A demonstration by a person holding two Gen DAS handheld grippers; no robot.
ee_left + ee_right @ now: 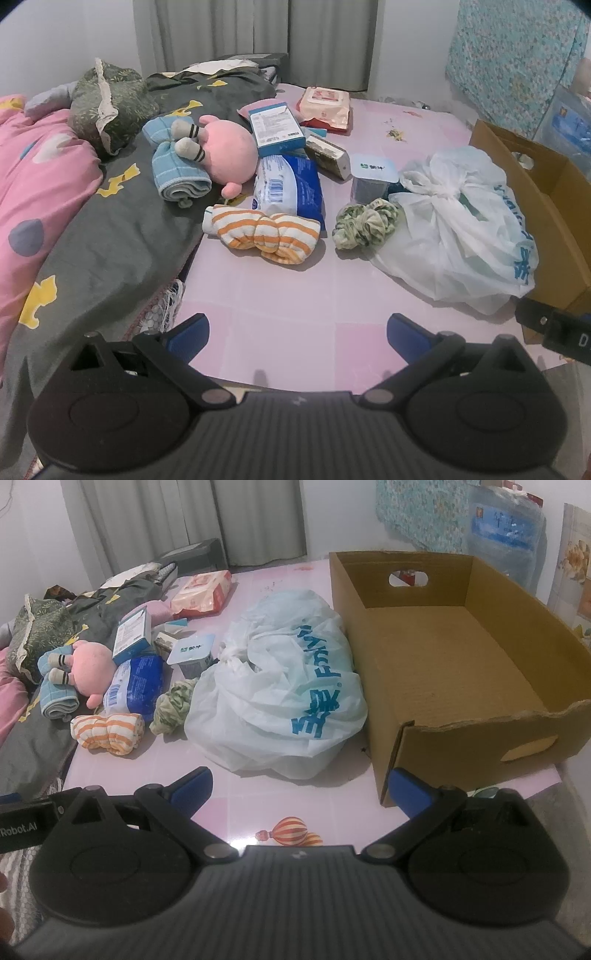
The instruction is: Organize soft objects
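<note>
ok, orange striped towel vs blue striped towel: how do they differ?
The orange striped towel has broad orange and white bands; the blue striped towel is light blue with thin pale lines. The orange one lies alone on the pink sheet, bunched into a knot-like lump; the blue one is rolled, rests on the grey quilt and touches the pink plush toy. The orange one is nearer the camera. Both are soft, striped and outside the cardboard box.

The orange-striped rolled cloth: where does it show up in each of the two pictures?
Left wrist view: the orange-striped cloth lies at the centre of the picture, on the pink sheet.
Right wrist view: the orange-striped cloth lies at the left, halfway down.
Shared landmark: in both views the blue-and-white packet sits just behind it.
</note>
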